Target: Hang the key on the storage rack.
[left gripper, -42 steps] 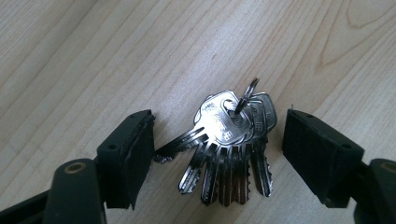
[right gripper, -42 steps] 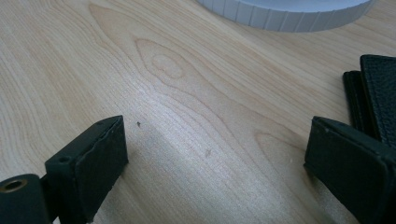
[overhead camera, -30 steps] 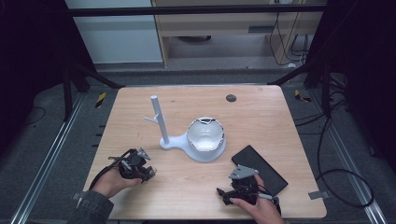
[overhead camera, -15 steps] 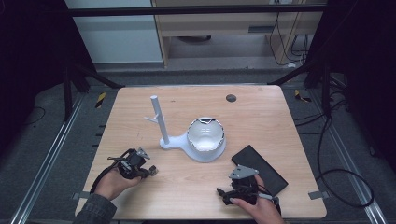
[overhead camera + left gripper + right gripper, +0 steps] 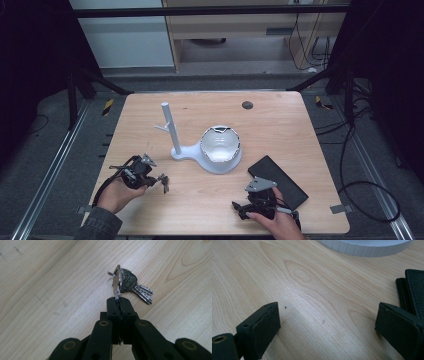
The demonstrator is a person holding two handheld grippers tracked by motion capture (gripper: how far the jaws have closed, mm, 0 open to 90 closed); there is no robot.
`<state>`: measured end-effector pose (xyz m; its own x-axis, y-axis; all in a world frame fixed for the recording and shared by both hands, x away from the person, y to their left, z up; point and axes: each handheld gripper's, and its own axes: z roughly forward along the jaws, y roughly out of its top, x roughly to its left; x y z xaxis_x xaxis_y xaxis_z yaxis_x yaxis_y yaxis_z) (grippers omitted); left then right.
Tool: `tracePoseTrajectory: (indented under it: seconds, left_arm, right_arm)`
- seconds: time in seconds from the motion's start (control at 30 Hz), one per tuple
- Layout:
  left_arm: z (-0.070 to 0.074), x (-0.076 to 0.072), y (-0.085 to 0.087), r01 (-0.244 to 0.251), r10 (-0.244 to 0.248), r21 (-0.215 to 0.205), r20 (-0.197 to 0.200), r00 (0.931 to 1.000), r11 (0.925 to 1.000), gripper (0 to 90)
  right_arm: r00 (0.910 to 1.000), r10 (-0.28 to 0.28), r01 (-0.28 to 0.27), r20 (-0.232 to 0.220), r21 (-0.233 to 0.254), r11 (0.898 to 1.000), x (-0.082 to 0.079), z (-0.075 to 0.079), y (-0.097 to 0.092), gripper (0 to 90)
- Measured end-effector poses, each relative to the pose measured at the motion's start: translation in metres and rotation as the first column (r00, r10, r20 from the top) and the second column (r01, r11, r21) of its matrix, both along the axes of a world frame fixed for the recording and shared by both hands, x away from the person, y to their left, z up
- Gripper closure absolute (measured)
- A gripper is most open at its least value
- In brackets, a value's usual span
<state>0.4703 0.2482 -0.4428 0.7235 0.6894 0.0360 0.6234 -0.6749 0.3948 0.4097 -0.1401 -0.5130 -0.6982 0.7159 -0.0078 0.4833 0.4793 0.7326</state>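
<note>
Pinching one key of the keys (image 5: 126, 285) by its blade, the left gripper (image 5: 161, 181) has its jaws pressed together on the metal, so that the key stands on edge above the table (image 5: 280, 120) while the other keys on the ring hang down and lie on the wood. A grip that low on the blade leaves the ring free at the far end, which, as I judge it, suits hooking it over a peg of the stand (image 5: 172, 135). The bunch sits in front of the stand and to its left, nearer the person, apart from its base.

Right of the stand's base, the right gripper (image 5: 239, 206) rests low over the table with its jaws spread wide and nothing between them; it looks parked, out of the way. The wallet (image 5: 277, 181) lies just beside it, and the bowl (image 5: 220, 144) sits on the stand's base.

Against the picture of a second ago, the left gripper has moved slightly toward the table's near edge with the keys. The right gripper, stand, bowl and wallet are where they were.
</note>
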Motion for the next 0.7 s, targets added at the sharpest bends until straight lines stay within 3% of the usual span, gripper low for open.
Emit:
tracePoseTrajectory:
  seconds: [0.37, 0.7]
  left_arm:
    - [0.031, -0.004, 0.001, 0.01, -0.01, 0.009, 0.031, 0.9995, 0.9999, 88.0]
    - [0.065, -0.008, 0.003, 0.018, -0.021, 0.047, 0.065, 0.9977, 0.9987, 88.0]
  right_arm:
    - [1.0, 0.0, 0.0, 0.0, 0.0, 1.0, 0.0, 0.0, 0.0, 5.9]
    - [1.0, 0.0, 0.0, 0.0, 0.0, 1.0, 0.0, 0.0, 0.0, 5.9]
